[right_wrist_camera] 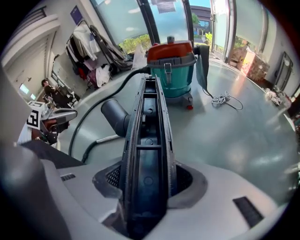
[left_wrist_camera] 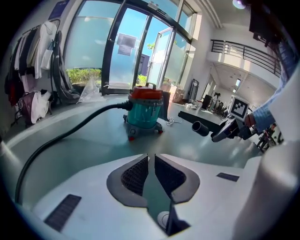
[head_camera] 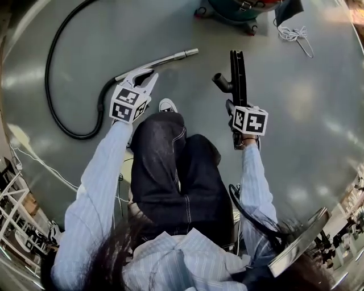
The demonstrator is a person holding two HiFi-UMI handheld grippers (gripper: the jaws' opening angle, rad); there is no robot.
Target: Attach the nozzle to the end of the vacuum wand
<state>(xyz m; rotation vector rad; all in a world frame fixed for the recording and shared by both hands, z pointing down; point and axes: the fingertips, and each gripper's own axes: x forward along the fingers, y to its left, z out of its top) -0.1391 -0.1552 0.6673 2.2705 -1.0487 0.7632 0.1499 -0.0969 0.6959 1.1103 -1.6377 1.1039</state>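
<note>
A glossy grey floor (head_camera: 307, 113) spreads through a bright, glass-walled hall. A black flexible hose (head_camera: 52, 85) loops to the left of the slim metal vacuum wand (head_camera: 165, 59), which lies flat. At the wand's hose end, the left gripper (head_camera: 149, 74) has its jaws nearly together and holds nothing. To the right of the wand's open tip, the right gripper (head_camera: 234, 107) clamps a long black plastic nozzle (head_camera: 238, 71) with a round socket. Best is probably to steady the wand, line the socket up with the tip, and push straight.

No legible text. Cubes on left tool (head_camera: 147, 77) and right tool (head_camera: 233, 106) carry only black-white square codes. Sheet (left_wrist_camera: 125, 44) on the glass door and purple wall sign (right_wrist_camera: 75, 13): too blurred to read.
</note>
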